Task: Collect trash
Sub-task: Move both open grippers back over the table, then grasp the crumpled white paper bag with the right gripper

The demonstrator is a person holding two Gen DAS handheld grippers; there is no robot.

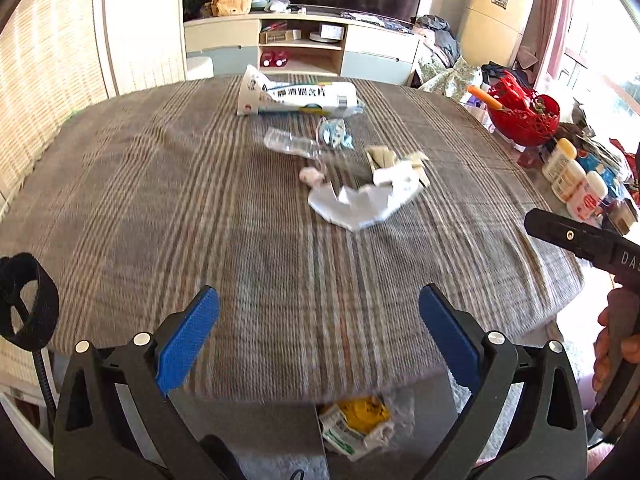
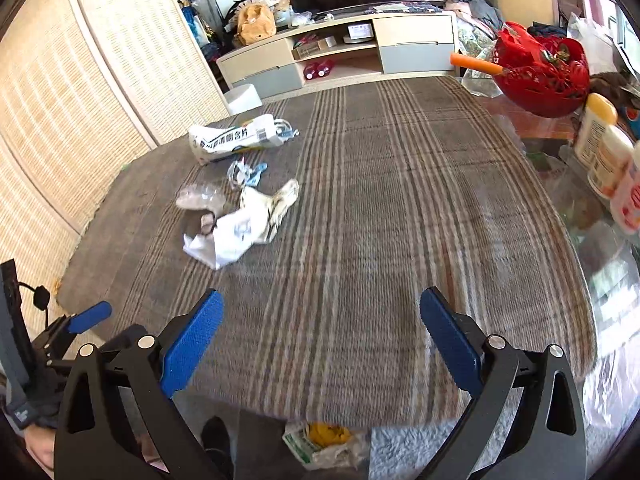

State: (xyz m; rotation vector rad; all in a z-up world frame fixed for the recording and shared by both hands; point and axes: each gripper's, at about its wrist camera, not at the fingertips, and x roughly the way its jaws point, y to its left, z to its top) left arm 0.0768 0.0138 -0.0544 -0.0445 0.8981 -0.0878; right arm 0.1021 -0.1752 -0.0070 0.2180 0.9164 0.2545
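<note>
Both claws, left claw (image 1: 319, 338) and right claw (image 2: 322, 340), are hanging released and empty over the striped worktop (image 1: 160, 200). Several trash scraps (image 1: 360, 196) are lying mid-worktop; reaching the crumpled white wrapper (image 1: 362, 204) first and clenching its bulk seems wisest.

The left gripper (image 1: 319, 342) hangs over the near edge of the table, tilted downward toward the cloth, its two blue-padded fingers (image 1: 188, 340) spread wide with nothing between them. The right gripper (image 2: 321, 344) is held beside it at much the same tilt, also over the near edge, its blue pads (image 2: 450, 342) standing just as far apart and empty. A hand (image 1: 614, 344) wraps the right gripper's black handle at the right side of the left view.
</note>
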